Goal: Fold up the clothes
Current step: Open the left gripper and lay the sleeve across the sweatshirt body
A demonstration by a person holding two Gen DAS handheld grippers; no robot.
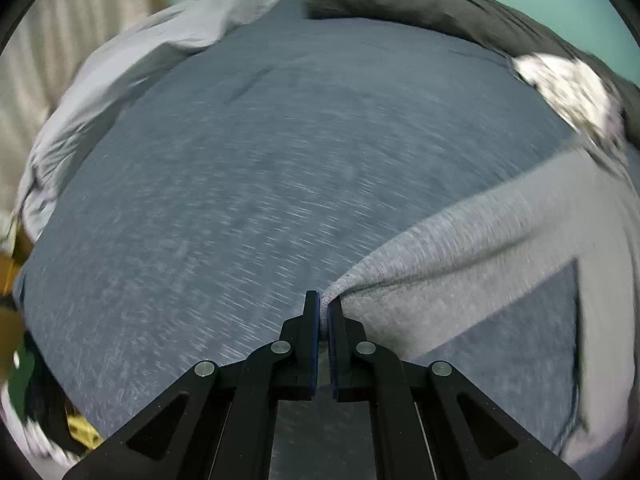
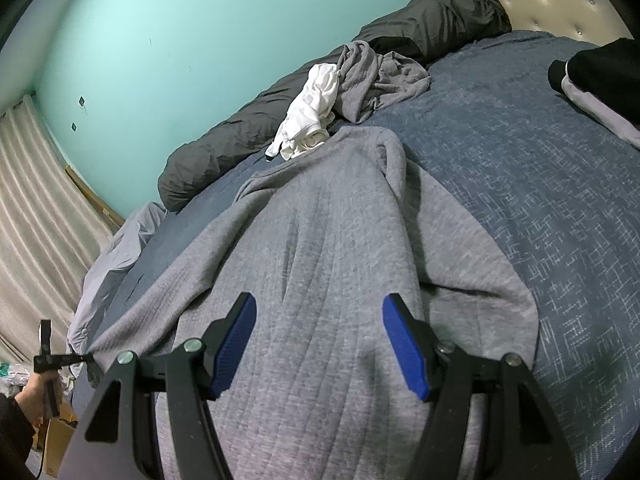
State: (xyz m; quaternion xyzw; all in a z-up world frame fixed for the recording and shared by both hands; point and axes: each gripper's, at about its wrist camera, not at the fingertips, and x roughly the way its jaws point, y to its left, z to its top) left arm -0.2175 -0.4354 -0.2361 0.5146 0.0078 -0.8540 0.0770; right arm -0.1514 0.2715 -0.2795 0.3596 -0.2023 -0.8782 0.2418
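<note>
Nearest the right gripper (image 2: pixel 319 344), jaws wide apart and holding nothing, the grey sweatshirt (image 2: pixel 320 248) sprawls rumpled on the blue bedspread (image 2: pixel 540 208); the left gripper (image 1: pixel 323 312) pinches its edge, pulled taut; beyond, a white garment (image 2: pixel 310 120) and grey garment (image 2: pixel 372 80) lie crumpled; judging so, most folding remains

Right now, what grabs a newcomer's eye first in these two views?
The grey sweatshirt spread across the blue bedspread, filling the right wrist view beneath the right gripper, whose jaws stand wide open. Next, the left gripper, jaws shut on the sweatshirt's edge. Behind, a white garment lies crumpled beside a dark rolled duvet.
</note>
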